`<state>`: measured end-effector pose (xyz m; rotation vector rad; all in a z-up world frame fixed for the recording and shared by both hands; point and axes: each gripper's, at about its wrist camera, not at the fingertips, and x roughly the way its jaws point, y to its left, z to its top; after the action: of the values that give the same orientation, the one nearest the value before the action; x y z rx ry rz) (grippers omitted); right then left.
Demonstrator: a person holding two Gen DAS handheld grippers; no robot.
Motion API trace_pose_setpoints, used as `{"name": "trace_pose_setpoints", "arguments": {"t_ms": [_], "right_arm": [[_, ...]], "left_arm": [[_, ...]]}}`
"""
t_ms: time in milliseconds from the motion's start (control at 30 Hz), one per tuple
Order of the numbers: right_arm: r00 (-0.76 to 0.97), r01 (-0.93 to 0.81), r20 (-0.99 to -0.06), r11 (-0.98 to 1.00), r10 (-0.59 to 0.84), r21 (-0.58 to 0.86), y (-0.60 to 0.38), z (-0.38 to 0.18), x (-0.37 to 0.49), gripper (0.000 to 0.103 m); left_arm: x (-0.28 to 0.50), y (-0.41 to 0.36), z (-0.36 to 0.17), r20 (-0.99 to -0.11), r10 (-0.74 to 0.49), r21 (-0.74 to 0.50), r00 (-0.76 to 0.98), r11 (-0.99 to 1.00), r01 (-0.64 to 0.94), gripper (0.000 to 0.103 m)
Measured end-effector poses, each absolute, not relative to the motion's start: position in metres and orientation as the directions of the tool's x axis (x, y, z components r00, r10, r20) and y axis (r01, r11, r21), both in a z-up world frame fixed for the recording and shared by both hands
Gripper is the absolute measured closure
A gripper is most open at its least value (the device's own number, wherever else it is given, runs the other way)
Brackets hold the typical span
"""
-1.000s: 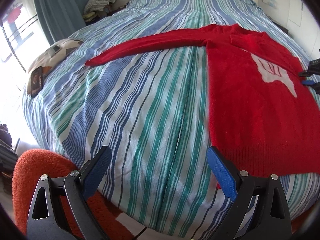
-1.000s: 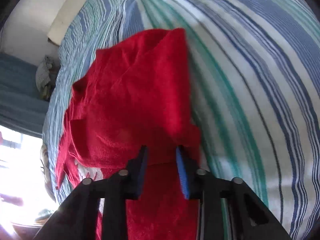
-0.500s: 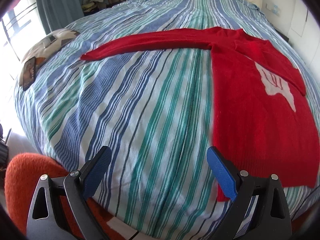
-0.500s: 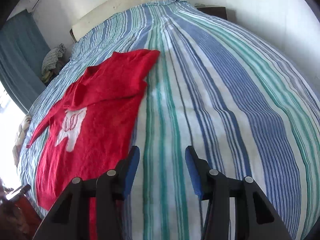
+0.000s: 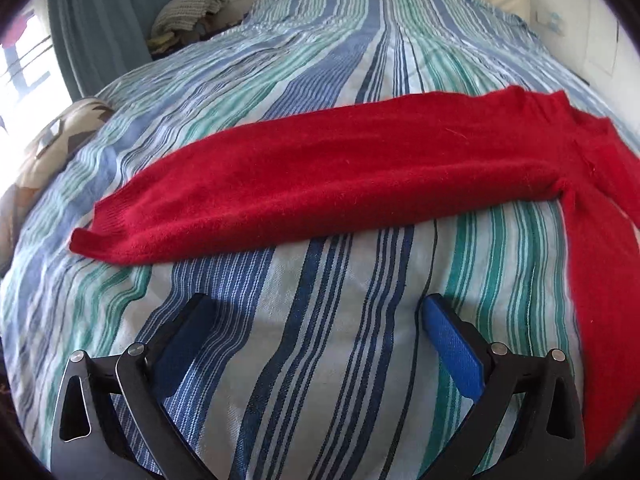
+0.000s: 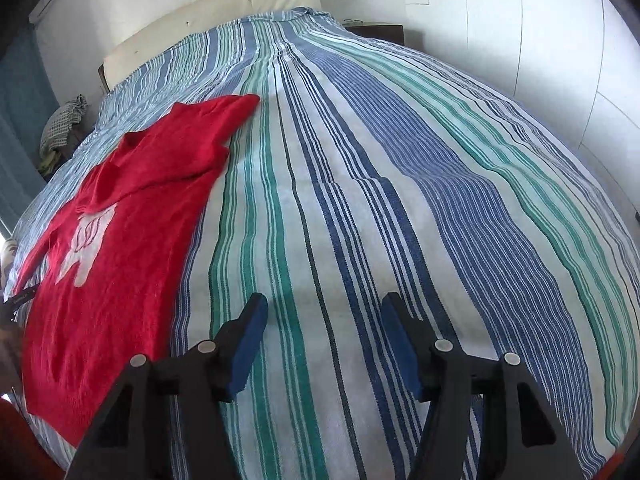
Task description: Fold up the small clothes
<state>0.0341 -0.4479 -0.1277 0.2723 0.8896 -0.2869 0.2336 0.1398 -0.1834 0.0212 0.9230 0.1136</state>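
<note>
Your left gripper (image 5: 312,312) and right gripper (image 6: 322,308) are both opening, empty, over the striped bedspread (image 6: 360,200); the red sweater (image 6: 120,240) lies flat, one sleeve (image 5: 320,176) outstretched.

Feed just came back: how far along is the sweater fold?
One sleeve already lies folded across the sweater. The other sleeve lies stretched out on the bed, ahead of the empty, opening left claw. Right claw is opening, empty. Remaining: that sleeve, then the body.

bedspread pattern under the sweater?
Lengthwise stripes in blue, teal-green, navy and white on the bedspread; clearest in the right wrist view.
</note>
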Motion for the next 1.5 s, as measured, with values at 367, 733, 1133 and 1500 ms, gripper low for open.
{"name": "trace_pose_setpoints", "arguments": {"t_ms": [367, 733, 1133, 1500], "right_arm": [[0.563, 0.480, -0.787, 0.875, -0.253, 0.062, -0.425, -0.141, 0.041, 0.017], [0.514, 0.512, -0.792, 0.859, -0.329, -0.024, -0.419, -0.153, 0.050, 0.001], [0.497, 0.518, -0.792, 0.853, -0.354, -0.057, -0.416, -0.155, 0.054, 0.001], [0.495, 0.518, -0.791, 0.853, -0.358, -0.062, -0.416, -0.154, 0.055, 0.001]], "left_arm": [[0.230, 0.140, -0.183, -0.787, 0.090, 0.048, 0.610, 0.995, -0.085, 0.000], [0.231, 0.140, -0.184, -0.788, 0.089, 0.046, 0.609, 0.995, -0.086, 0.000], [0.231, 0.140, -0.184, -0.788, 0.090, 0.047, 0.609, 0.995, -0.086, 0.000], [0.231, 0.140, -0.184, -0.788, 0.090, 0.047, 0.609, 0.995, -0.087, 0.000]]}}
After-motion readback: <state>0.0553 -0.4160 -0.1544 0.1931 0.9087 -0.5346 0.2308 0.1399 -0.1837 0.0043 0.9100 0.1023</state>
